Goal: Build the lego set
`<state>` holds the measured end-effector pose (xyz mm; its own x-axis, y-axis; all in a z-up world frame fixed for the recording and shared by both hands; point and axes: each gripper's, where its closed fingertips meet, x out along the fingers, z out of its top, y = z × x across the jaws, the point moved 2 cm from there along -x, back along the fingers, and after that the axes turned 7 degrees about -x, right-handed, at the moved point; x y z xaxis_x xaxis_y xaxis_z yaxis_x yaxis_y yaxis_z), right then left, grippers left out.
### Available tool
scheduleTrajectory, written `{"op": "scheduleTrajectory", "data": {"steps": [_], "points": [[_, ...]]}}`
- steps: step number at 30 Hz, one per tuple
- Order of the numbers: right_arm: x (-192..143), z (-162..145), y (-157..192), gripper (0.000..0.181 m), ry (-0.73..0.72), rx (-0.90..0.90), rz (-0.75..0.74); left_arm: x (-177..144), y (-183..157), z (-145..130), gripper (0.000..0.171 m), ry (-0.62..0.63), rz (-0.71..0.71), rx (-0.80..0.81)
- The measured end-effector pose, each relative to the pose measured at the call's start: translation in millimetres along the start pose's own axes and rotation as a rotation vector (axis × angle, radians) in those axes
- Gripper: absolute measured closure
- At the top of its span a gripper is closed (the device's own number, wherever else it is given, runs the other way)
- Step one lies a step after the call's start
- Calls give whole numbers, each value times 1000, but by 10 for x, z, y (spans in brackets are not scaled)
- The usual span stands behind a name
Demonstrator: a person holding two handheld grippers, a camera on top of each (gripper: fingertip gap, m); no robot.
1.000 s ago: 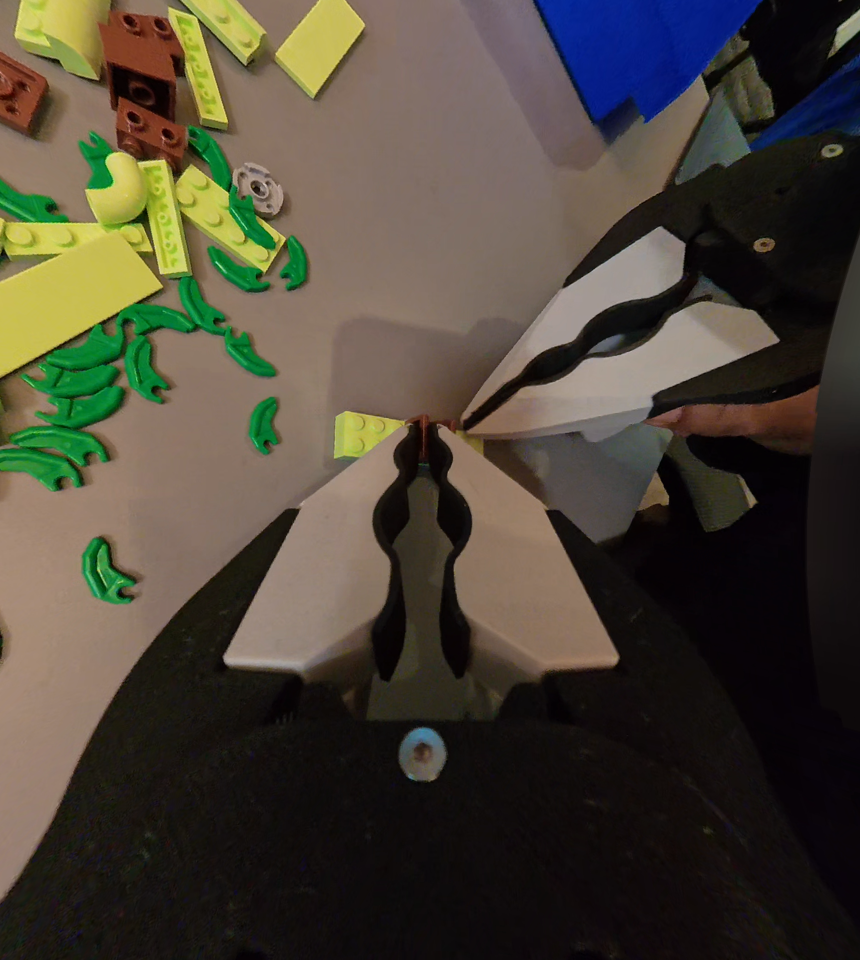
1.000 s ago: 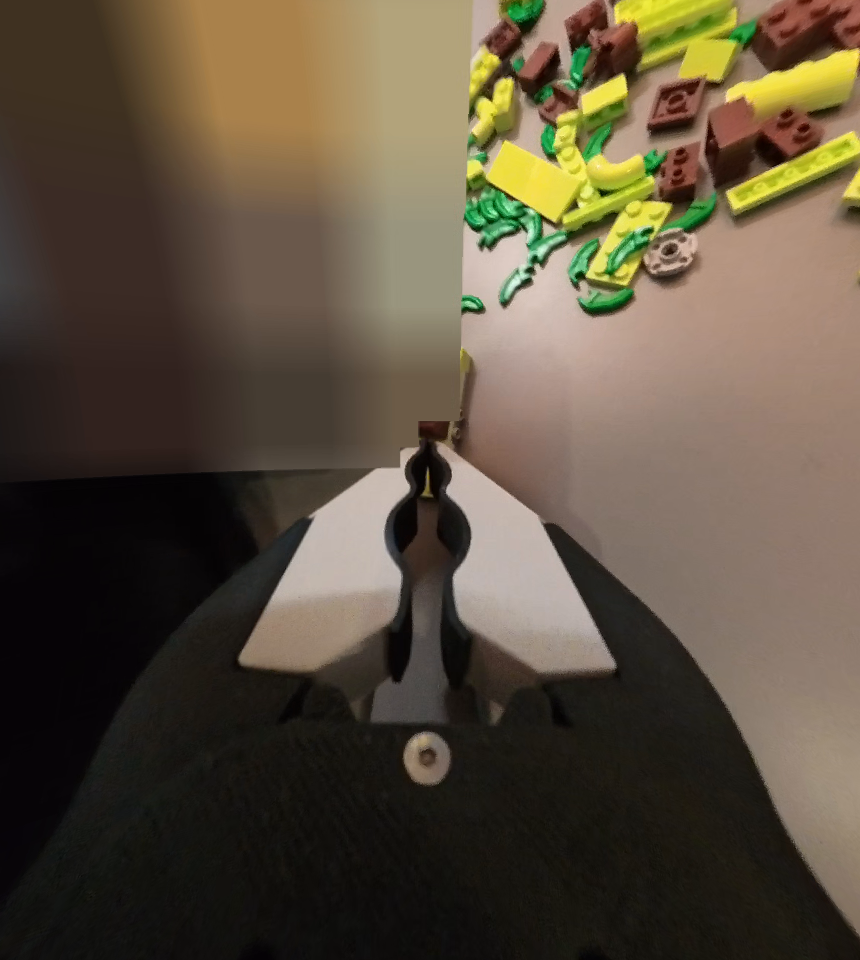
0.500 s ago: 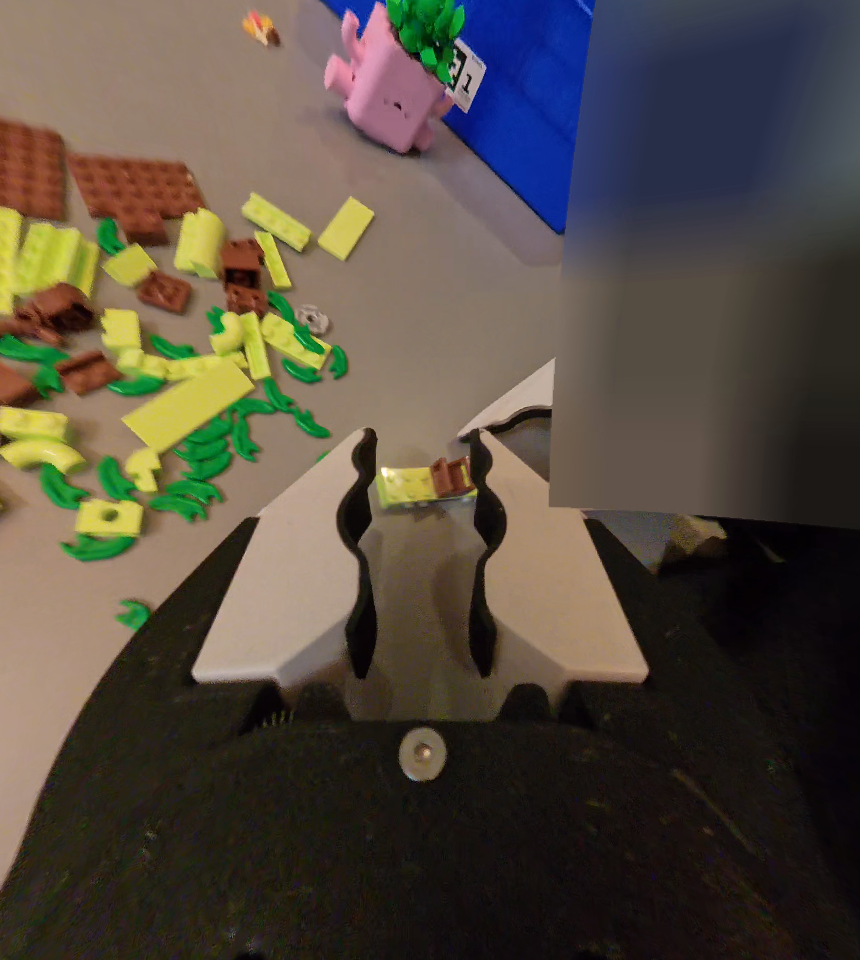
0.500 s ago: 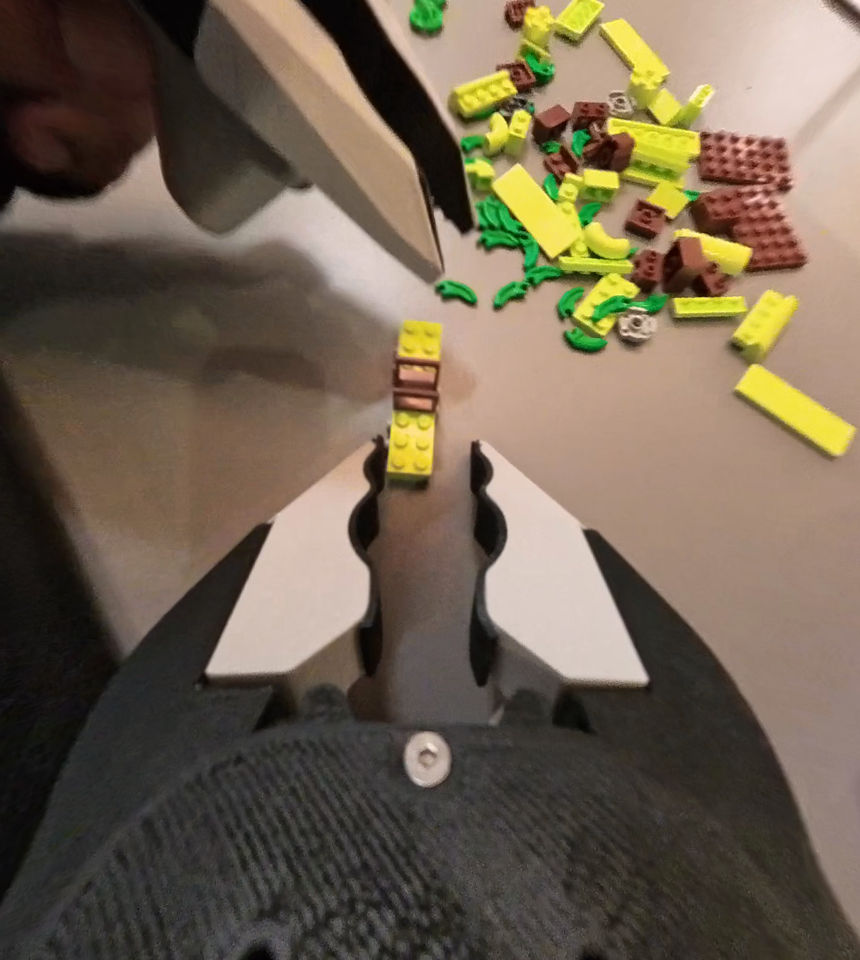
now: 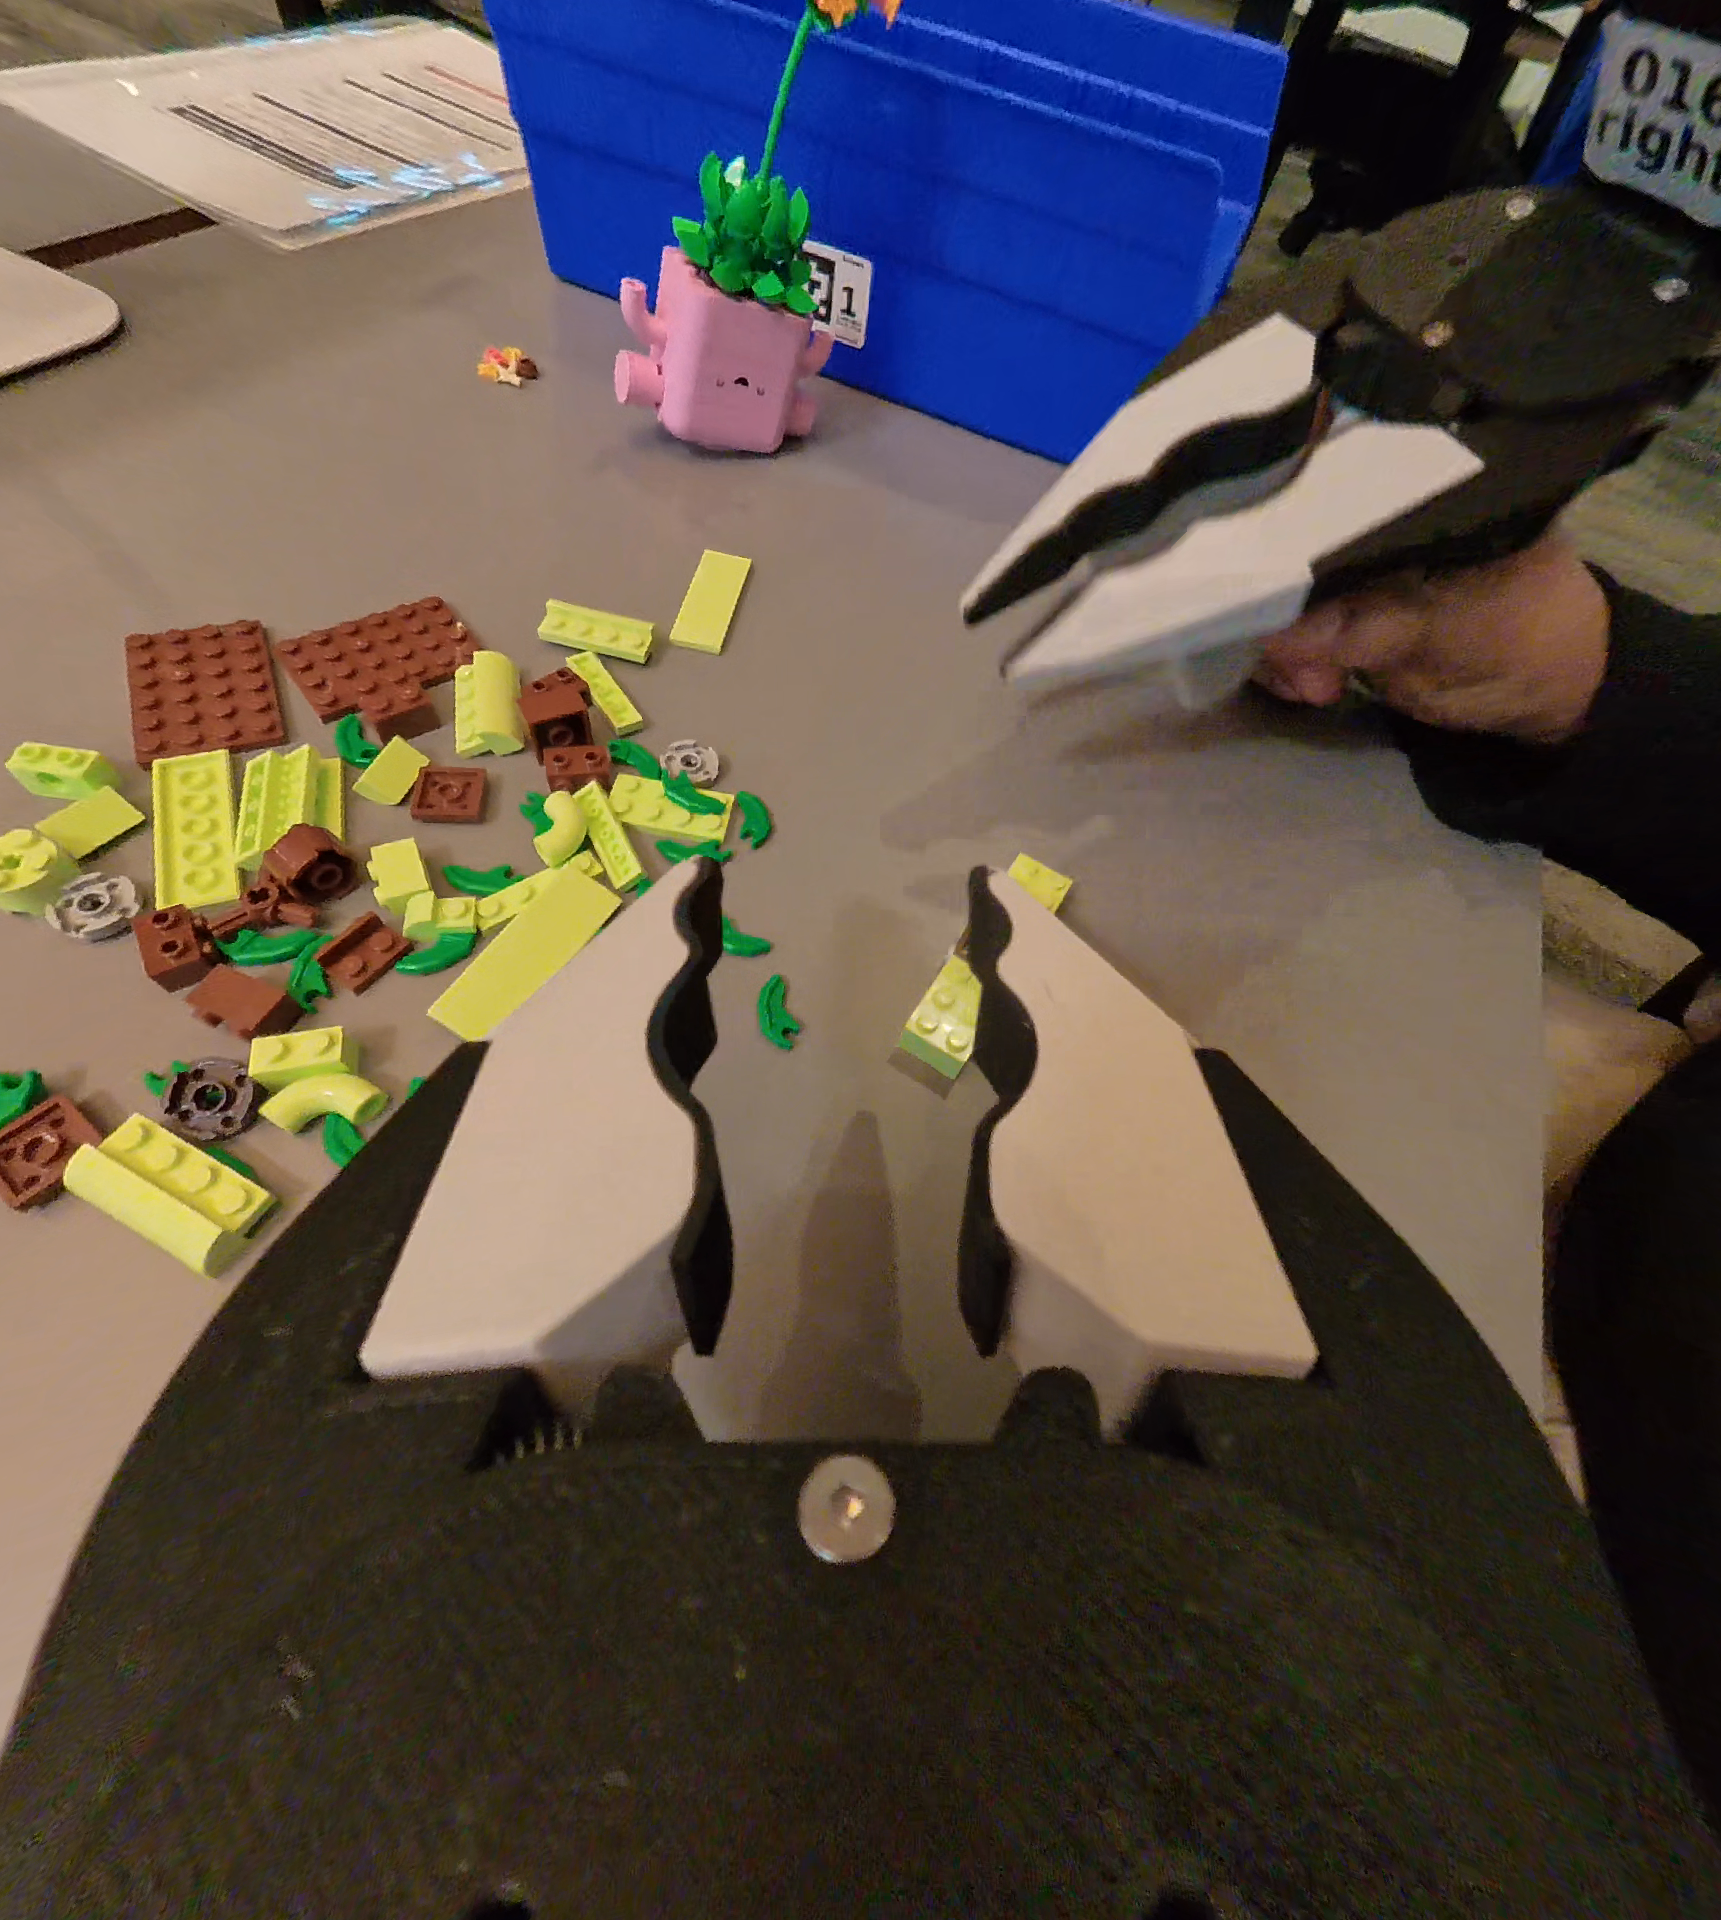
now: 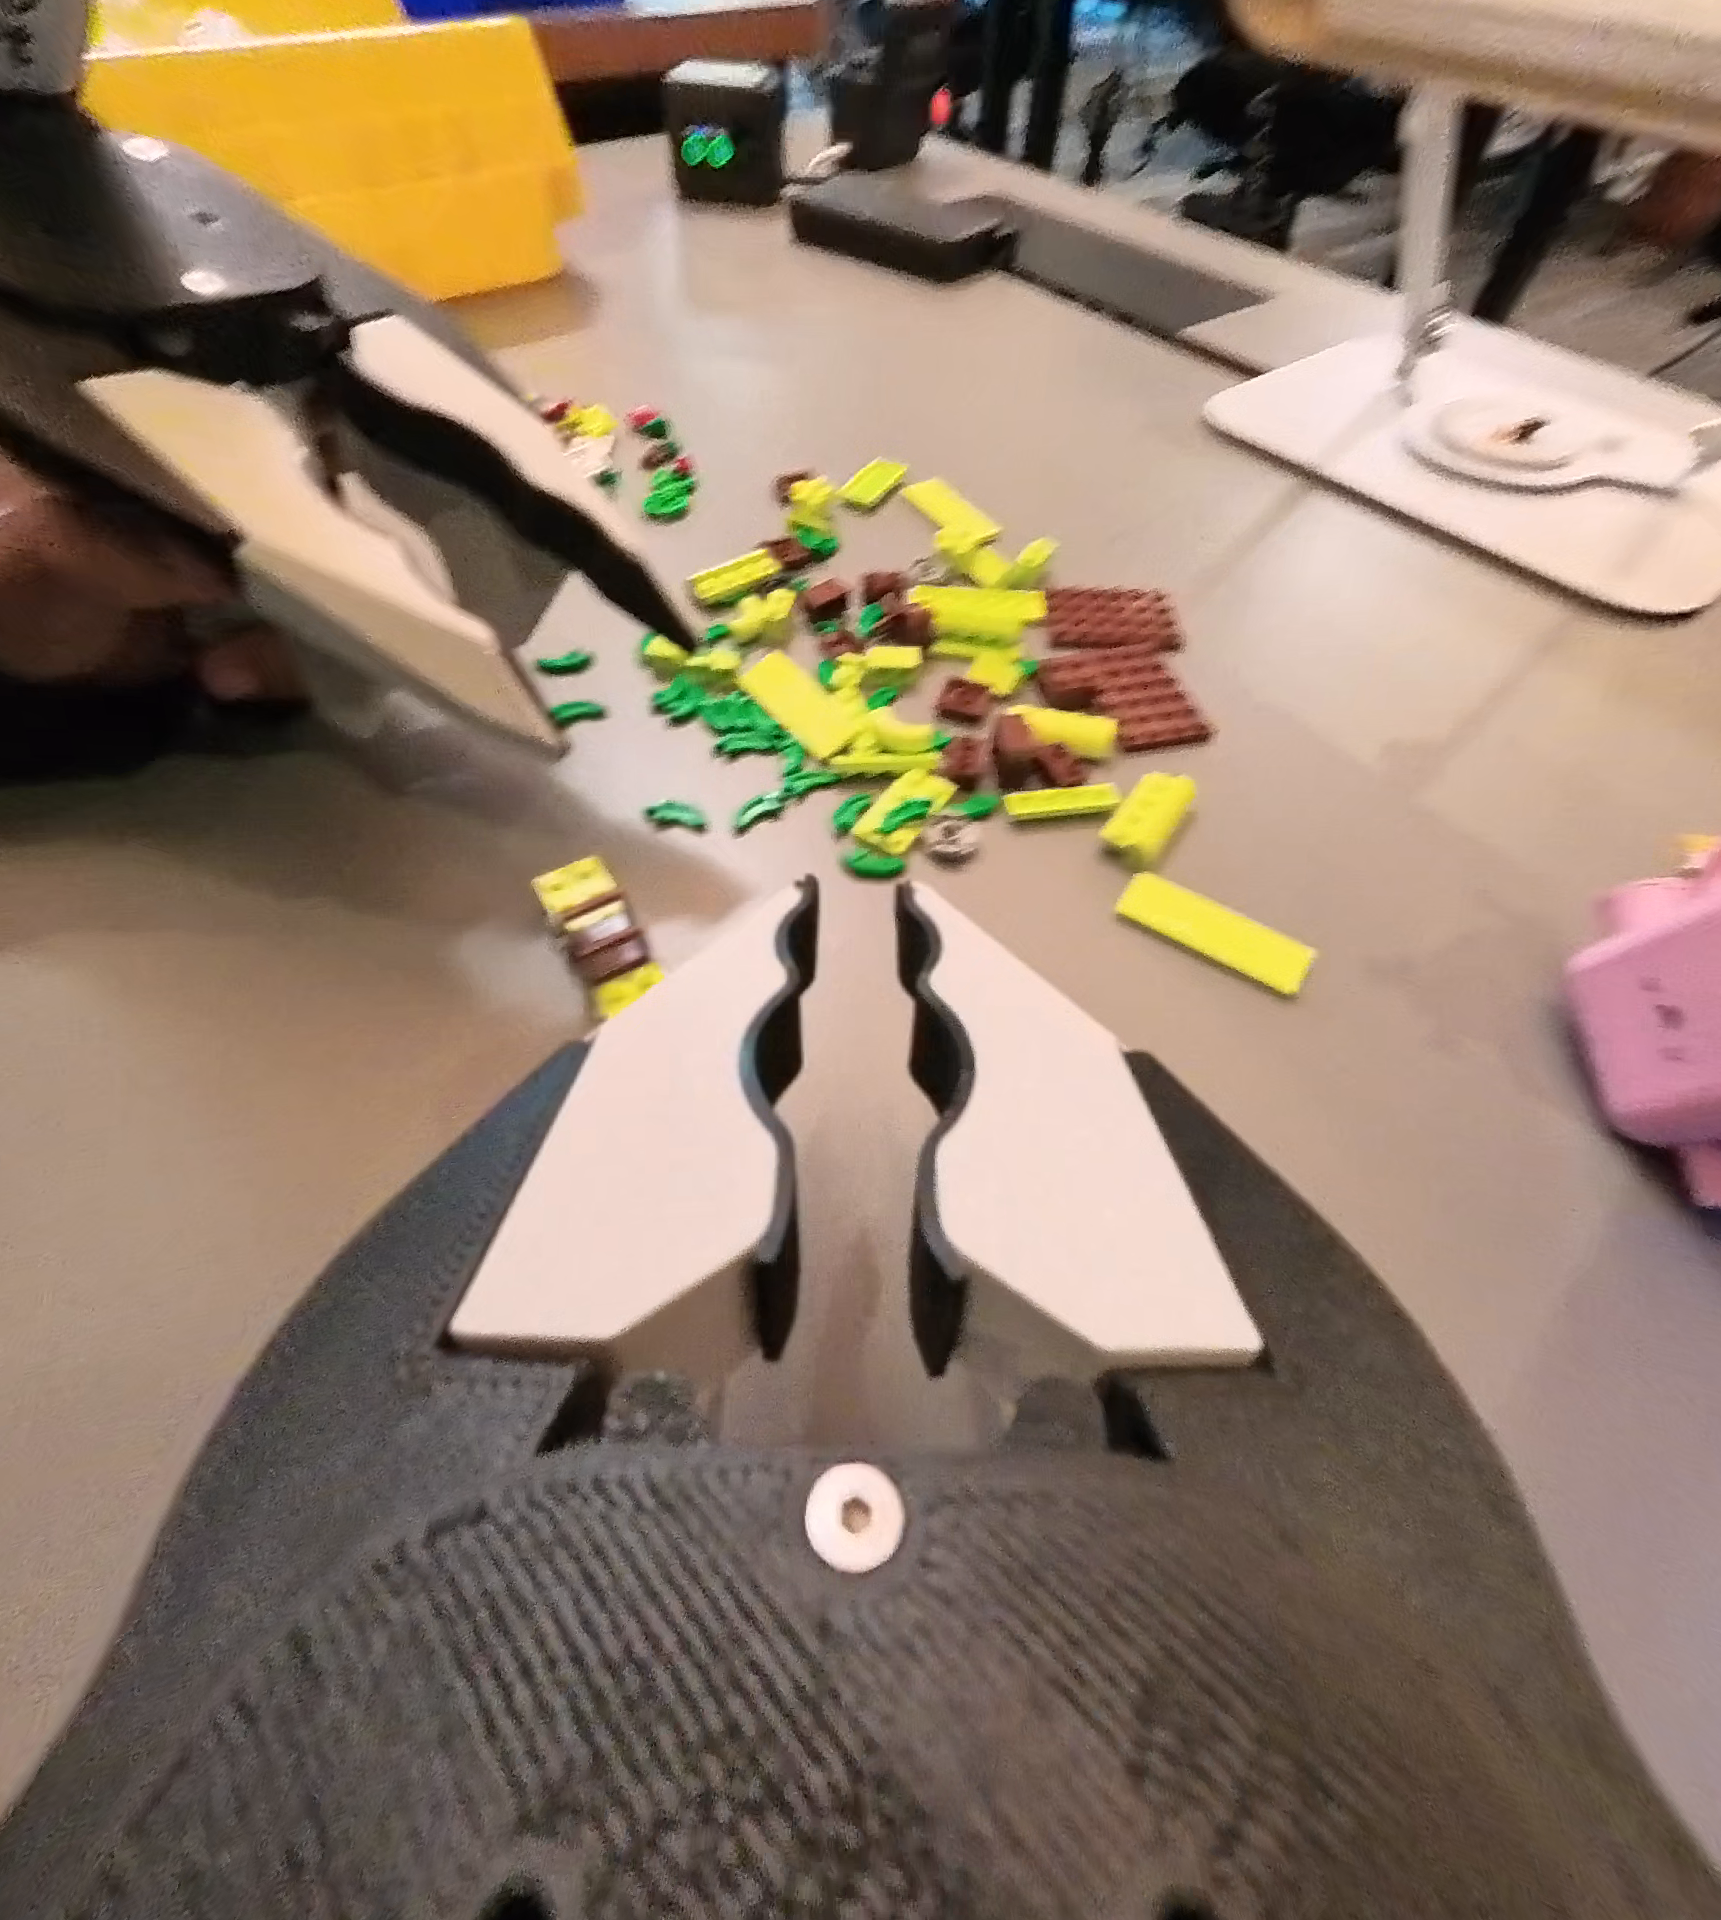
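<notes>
While both hang above the table (image 5: 1199,831), left gripper (image 5: 845,894) gaping, right gripper (image 6: 856,894) parted, empty, small lime-and-brown assembly (image 6: 601,935) lying loose below.

Left tongs (image 5: 840,914): two pale grey wedge-shaped fingers (image 5: 565,1122) with wavy black inner pads, set in a black, rough-textured rounded body
Left tongs screw (image 5: 845,1507): one silver round-headed screw at the middle of the body, below the fingers
Right tongs (image 6: 856,904): same build, pale grey wedges, black scalloped pads, ribbed black shell, a pale screw (image 6: 854,1517) at centre
Right tongs, seen from across: small silver screws on the black housing, white tag with black writing on top
Sleeve (image 5: 1687,727): black, long, reaching the wrist
</notes>
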<state>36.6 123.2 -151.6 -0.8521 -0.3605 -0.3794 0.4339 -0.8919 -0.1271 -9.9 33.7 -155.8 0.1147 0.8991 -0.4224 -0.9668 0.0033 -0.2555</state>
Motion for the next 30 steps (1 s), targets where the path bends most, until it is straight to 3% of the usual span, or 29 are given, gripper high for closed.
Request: {"op": "scheduleTrajectory", "data": {"steps": [7, 19, 25, 30], "points": [[94, -20, -121, 171, 38, -19, -54, 45, 27, -51, 119, 44, 67, 46], [180, -89, 154, 174, 118, -375, -129, 111, 28, -110, 121, 103, 63, 44], [154, -57, 142, 176, 88, -309, -84, 95, 6, -96, 122, 88, 42, 43], [105, -4, 67, 161, 37, -176, -32, 114, -17, -120, 126, 110, 28, 56]]}}
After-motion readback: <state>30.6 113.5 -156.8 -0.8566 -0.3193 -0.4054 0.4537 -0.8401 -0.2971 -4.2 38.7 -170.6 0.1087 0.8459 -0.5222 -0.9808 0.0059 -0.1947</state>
